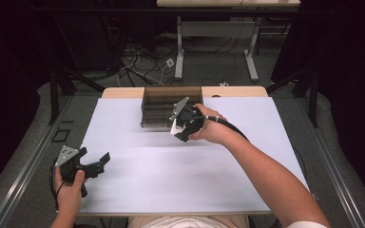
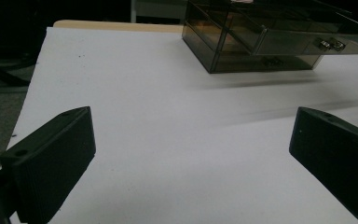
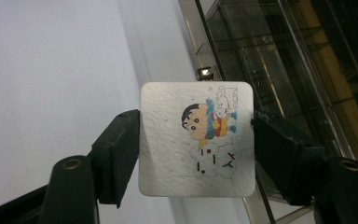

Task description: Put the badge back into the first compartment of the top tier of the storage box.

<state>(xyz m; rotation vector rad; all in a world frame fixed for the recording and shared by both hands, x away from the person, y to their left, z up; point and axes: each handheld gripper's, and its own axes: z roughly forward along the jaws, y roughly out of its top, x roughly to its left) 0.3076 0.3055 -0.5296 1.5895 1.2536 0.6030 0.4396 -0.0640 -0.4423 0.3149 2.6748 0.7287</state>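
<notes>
My right gripper [image 1: 177,129] is shut on a white square card [image 3: 168,154] with rounded corners and a colourful cartoon drawing, its pads pressing the card's two side edges. In the high view a corner of the card [image 1: 174,127] shows under the hand, right in front of a smoky see-through drawer box [image 1: 171,102]. One drawer [image 2: 307,44] of the box is pulled out; its metal knob [image 3: 205,73] shows just past the card. My left gripper [image 1: 95,155] rests at the table's left side, open, with nothing between its jaws [image 2: 191,140].
The white table top [image 1: 180,175] spreads around both hands, with its left edge [image 2: 30,93] close to my left gripper. Beyond the far edge are table legs and cables [image 1: 138,66] on the floor.
</notes>
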